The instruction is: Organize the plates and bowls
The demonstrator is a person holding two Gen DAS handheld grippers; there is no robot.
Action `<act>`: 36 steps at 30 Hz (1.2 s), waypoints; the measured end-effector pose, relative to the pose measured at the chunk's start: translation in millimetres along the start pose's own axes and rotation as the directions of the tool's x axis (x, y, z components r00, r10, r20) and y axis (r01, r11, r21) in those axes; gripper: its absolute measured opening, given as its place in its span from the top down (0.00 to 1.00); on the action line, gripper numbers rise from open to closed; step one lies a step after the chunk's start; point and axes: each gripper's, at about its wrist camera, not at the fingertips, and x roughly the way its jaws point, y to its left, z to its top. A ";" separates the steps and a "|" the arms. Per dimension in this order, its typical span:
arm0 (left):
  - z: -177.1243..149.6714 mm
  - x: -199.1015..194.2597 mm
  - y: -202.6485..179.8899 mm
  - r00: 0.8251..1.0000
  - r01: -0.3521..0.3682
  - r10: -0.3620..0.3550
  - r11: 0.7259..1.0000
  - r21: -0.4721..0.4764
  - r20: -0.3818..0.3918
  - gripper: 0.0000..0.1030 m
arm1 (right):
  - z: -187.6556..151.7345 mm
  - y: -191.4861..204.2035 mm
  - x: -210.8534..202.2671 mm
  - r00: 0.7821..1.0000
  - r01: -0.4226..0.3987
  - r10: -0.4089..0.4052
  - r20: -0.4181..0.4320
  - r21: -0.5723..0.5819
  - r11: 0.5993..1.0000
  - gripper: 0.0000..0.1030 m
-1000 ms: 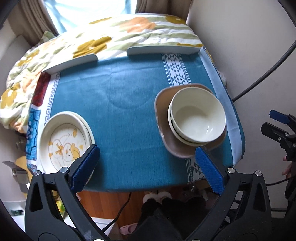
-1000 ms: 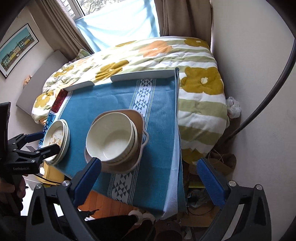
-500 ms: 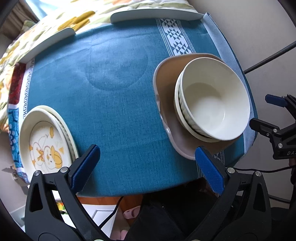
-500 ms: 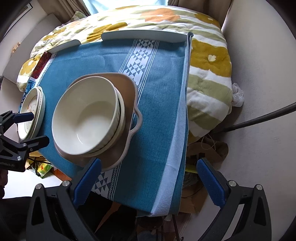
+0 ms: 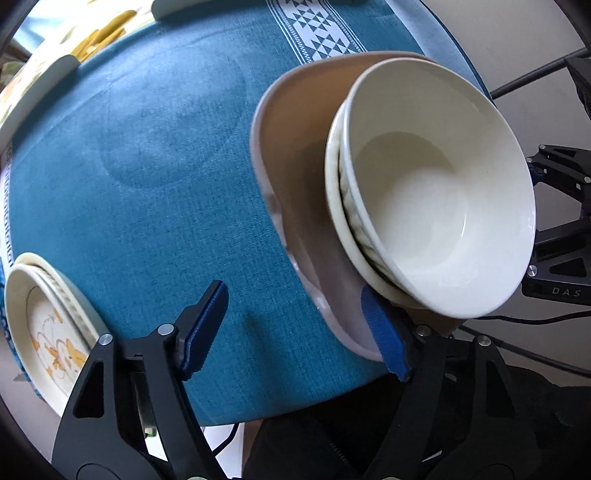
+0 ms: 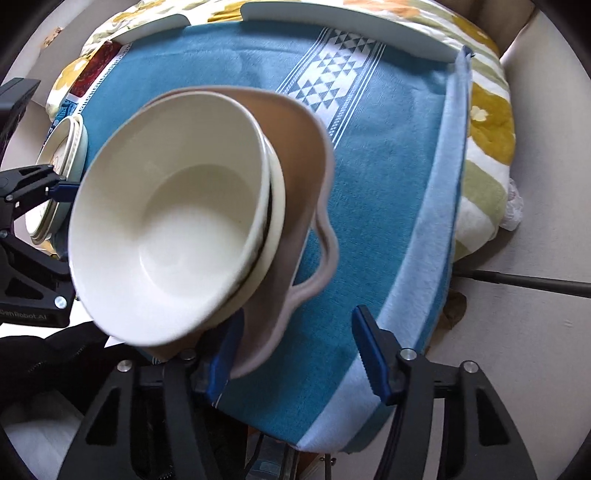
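A white bowl is nested in a second, patterned bowl, and both sit in a tan handled dish on the blue cloth. My left gripper points down at the dish's near rim. Its jaws are closing: one pad is at the rim under the bowl and the other is over bare cloth, so nothing is pinched. My right gripper straddles the dish's near rim beside the handle, jaws closing, far pad off the dish. A stack of cartoon-printed plates lies at the cloth's left edge.
Pale curved rails line the table's far edge, with a floral quilt beyond and to the right. The cloth's light blue border marks the right edge. A dark cable crosses the floor. A person's dark clothing is below the near edge.
Both grippers have come down close to the dish and bowls, which now fill the views. Both pairs of jaws have narrowed from wide open. The dishes have not moved.
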 end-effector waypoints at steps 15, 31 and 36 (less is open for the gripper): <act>-10.3 4.4 -33.0 0.993 -0.016 0.004 0.995 0.103 0.119 0.87 | -17.2 14.8 12.6 0.992 -0.069 0.073 0.107 -0.045 0.997 0.86; -47.9 -87.6 -21.0 0.960 -0.091 0.086 0.996 0.005 0.266 0.87 | -7.8 46.2 -61.3 0.974 -0.012 0.045 0.223 -0.148 0.989 0.86; -71.8 -115.6 15.9 0.956 -0.086 0.084 0.996 -0.004 0.281 0.87 | 8.7 93.0 -78.8 0.971 0.011 0.036 0.238 -0.194 0.981 0.86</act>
